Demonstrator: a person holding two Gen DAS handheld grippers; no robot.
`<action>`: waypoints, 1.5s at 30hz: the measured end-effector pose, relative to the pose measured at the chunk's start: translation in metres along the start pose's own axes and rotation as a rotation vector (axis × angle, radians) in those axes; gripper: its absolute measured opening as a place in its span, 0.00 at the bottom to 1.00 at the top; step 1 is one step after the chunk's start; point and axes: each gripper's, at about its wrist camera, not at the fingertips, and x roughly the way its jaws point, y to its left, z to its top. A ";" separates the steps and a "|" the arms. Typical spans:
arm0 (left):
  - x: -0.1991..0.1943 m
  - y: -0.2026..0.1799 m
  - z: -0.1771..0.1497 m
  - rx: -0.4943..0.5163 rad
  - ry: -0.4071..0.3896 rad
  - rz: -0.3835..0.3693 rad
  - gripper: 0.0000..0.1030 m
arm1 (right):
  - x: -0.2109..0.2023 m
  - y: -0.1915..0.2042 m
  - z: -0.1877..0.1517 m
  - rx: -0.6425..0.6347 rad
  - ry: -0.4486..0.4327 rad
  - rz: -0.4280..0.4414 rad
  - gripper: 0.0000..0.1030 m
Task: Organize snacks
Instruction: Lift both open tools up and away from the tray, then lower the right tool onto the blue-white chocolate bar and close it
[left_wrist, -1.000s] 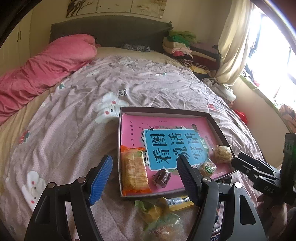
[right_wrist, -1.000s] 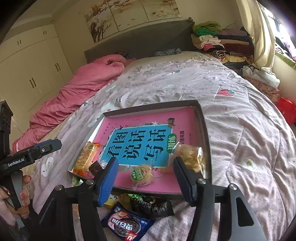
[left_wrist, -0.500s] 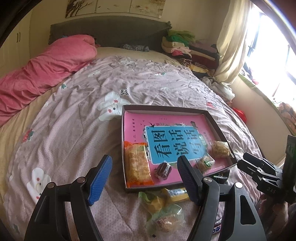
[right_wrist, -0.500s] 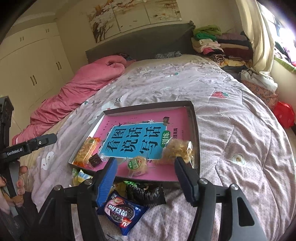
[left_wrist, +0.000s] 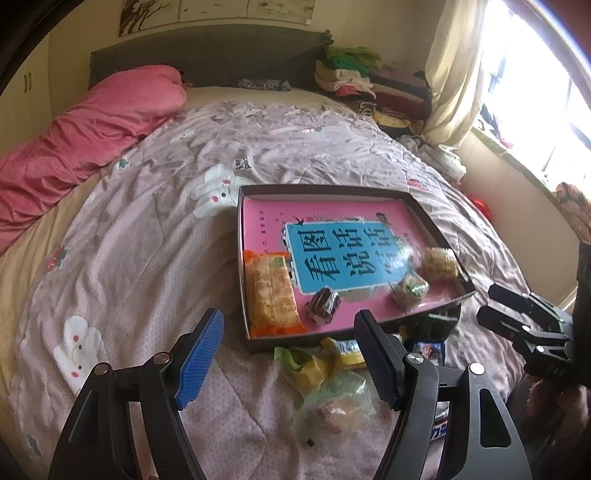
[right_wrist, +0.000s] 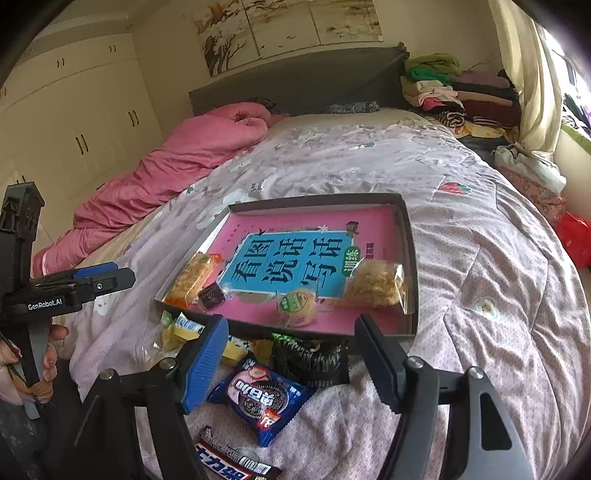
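Observation:
A shallow dark tray (left_wrist: 325, 189) (right_wrist: 314, 199) lies on the bed with a pink and blue book in it. On the book lie an orange cracker pack (left_wrist: 271, 291), a dark red sweet (left_wrist: 323, 304), a green-labelled pastry (right_wrist: 297, 304) and a clear biscuit pack (right_wrist: 375, 284). Loose snacks sit in front of the tray: a blue cookie pack (right_wrist: 258, 395), a black pack (right_wrist: 310, 360), yellow wrappers (left_wrist: 314, 369) and a clear-wrapped cake (left_wrist: 332, 406). My left gripper (left_wrist: 288, 321) hangs open over them. My right gripper (right_wrist: 291, 325) is opening, gripping nothing, above the blue and black packs.
A dark chocolate bar (right_wrist: 232, 461) lies nearest the bed's front edge. A pink duvet (left_wrist: 92, 136) is bunched along the left side, and folded clothes (right_wrist: 443, 88) are stacked at the headboard. A hand (right_wrist: 22, 365) holds the left gripper's handle.
Both grippers have drawn back from the tray, so more loose snacks show in front of it. The right jaws stand wider than before. Nothing was picked up.

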 end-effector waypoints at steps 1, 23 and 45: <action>0.001 0.000 -0.001 0.002 0.005 -0.003 0.73 | 0.000 0.000 0.000 -0.001 0.002 0.002 0.69; 0.008 -0.015 -0.038 0.073 0.099 -0.016 0.73 | -0.004 0.013 -0.033 -0.068 0.093 0.050 0.69; 0.029 -0.044 -0.066 0.270 0.175 -0.051 0.73 | 0.002 0.033 -0.053 -0.161 0.184 0.110 0.69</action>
